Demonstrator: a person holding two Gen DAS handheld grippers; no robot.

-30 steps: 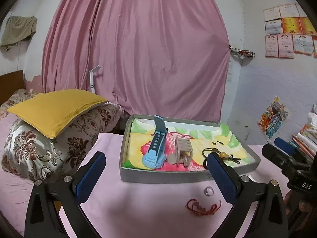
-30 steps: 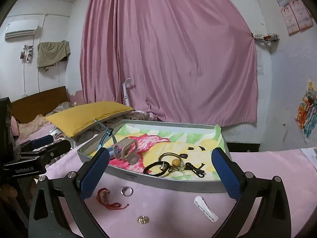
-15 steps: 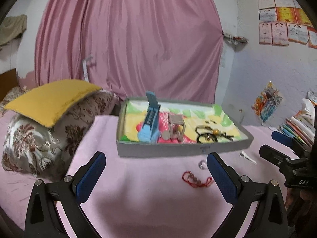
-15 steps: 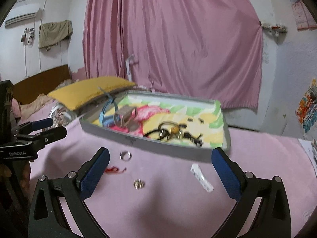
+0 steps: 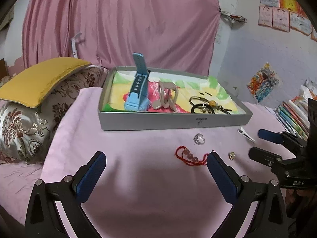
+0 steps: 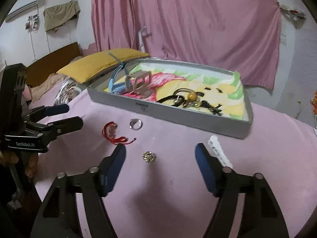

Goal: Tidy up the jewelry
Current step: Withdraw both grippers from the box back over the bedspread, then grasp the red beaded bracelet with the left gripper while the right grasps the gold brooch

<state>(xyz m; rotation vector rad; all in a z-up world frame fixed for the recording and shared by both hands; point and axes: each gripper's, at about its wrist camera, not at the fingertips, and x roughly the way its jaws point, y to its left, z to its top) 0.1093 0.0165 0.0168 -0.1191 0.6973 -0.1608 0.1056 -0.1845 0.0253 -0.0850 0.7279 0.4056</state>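
A grey tray (image 5: 174, 122) (image 6: 178, 117) with a colourful lining holds a blue watch (image 5: 138, 91), a beige band (image 5: 166, 99) and black hair ties (image 5: 210, 105). On the pink cloth in front lie a silver ring (image 5: 198, 138) (image 6: 135, 123), a red bead bracelet (image 5: 188, 156) (image 6: 113, 132), a small gold piece (image 5: 231, 155) (image 6: 149, 156) and a white hair clip (image 5: 246, 134) (image 6: 219, 150). My left gripper (image 5: 156, 155) is open and empty, its right finger beside the bracelet. My right gripper (image 6: 160, 148) is closing; the gold piece lies between its jaws, untouched.
A yellow pillow (image 5: 39, 79) rests on a patterned cushion (image 5: 25, 123) to the left of the tray. A stack of books (image 5: 293, 115) sits at the right edge. A pink curtain (image 6: 188, 19) hangs behind. A hand (image 6: 11, 158) holds the left gripper.
Both grippers tipped down and sank toward the cloth, so the loose pieces now sit closer. The right gripper's jaws have narrowed from wide open around the gold piece.
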